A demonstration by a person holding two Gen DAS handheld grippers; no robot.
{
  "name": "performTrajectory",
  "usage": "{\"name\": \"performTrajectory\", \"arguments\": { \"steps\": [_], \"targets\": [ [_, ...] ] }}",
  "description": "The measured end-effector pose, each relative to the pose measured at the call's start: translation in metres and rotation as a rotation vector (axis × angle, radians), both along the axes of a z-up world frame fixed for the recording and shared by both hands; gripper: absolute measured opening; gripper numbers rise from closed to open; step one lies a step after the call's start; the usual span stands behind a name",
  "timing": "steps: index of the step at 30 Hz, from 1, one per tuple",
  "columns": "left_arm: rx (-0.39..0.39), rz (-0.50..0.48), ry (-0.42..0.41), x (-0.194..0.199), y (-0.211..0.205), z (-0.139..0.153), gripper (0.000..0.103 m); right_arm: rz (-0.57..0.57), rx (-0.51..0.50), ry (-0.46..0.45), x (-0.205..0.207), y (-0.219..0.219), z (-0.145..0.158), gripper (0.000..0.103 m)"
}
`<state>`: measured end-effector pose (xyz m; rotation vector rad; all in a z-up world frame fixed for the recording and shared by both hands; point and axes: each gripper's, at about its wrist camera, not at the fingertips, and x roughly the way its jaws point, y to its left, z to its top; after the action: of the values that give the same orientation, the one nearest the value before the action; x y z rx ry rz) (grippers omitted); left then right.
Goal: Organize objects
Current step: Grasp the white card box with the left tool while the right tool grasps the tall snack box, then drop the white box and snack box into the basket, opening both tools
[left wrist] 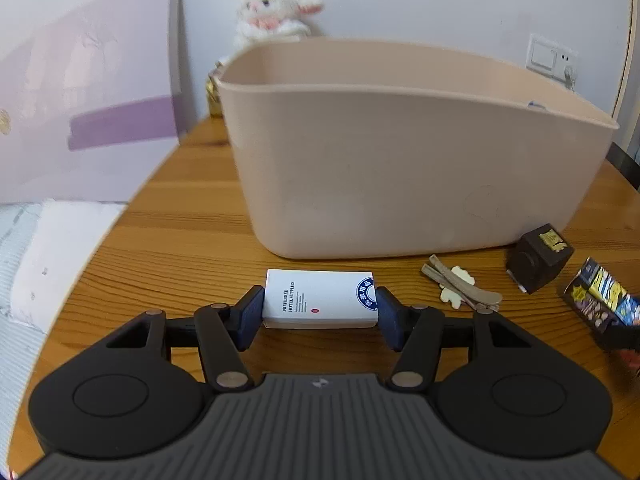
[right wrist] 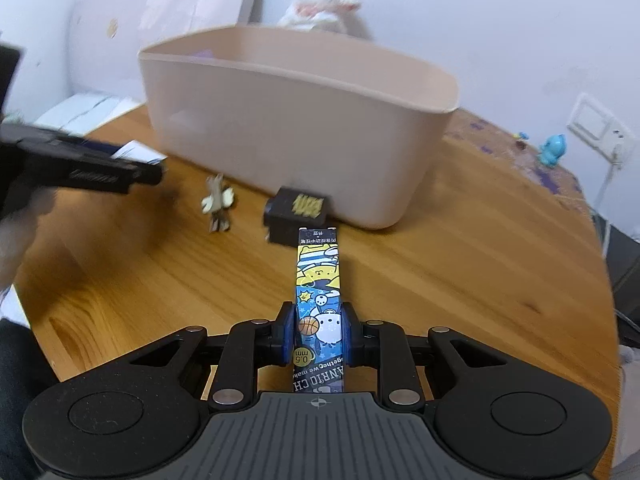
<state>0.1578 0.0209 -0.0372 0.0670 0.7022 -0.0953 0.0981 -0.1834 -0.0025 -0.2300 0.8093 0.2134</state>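
My left gripper (left wrist: 319, 312) is shut on a white hotel-supplies box (left wrist: 320, 298) that lies on the wooden table (left wrist: 168, 240), just in front of the beige plastic bin (left wrist: 400, 160). My right gripper (right wrist: 319, 334) is shut on a long, colourful cartoon pen box (right wrist: 319, 284), which points toward the bin (right wrist: 288, 120); whether it rests on the table I cannot tell. The pen box also shows at the right edge of the left wrist view (left wrist: 604, 300). The left gripper shows blurred at the left of the right wrist view (right wrist: 80, 164).
A small dark brown box (left wrist: 538, 258) (right wrist: 298, 214) and hair clips (left wrist: 460, 284) (right wrist: 217, 204) lie on the table in front of the bin. A white plush toy (left wrist: 276, 4) sits behind the bin. A blue figurine (right wrist: 553, 150) stands at the far right.
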Motion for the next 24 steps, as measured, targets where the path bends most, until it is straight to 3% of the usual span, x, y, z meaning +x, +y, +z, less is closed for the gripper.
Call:
{"name": "performTrajectory", "arguments": {
  "steps": [4, 13, 24],
  "targets": [
    [-0.036, 0.005, -0.050, -0.020, 0.004, 0.019, 0.061, -0.035, 0.004, -0.069, -0.009, -0.003, 0.018, 0.021],
    [-0.031, 0.013, -0.208, -0.050, -0.005, 0.081, 0.061, -0.074, 0.036, -0.245, -0.025, 0.000, 0.062, 0.021],
    [0.020, -0.018, -0.318, -0.046, -0.030, 0.125, 0.061, -0.109, 0.103, -0.378, -0.001, 0.014, 0.103, 0.021]
  ]
}}
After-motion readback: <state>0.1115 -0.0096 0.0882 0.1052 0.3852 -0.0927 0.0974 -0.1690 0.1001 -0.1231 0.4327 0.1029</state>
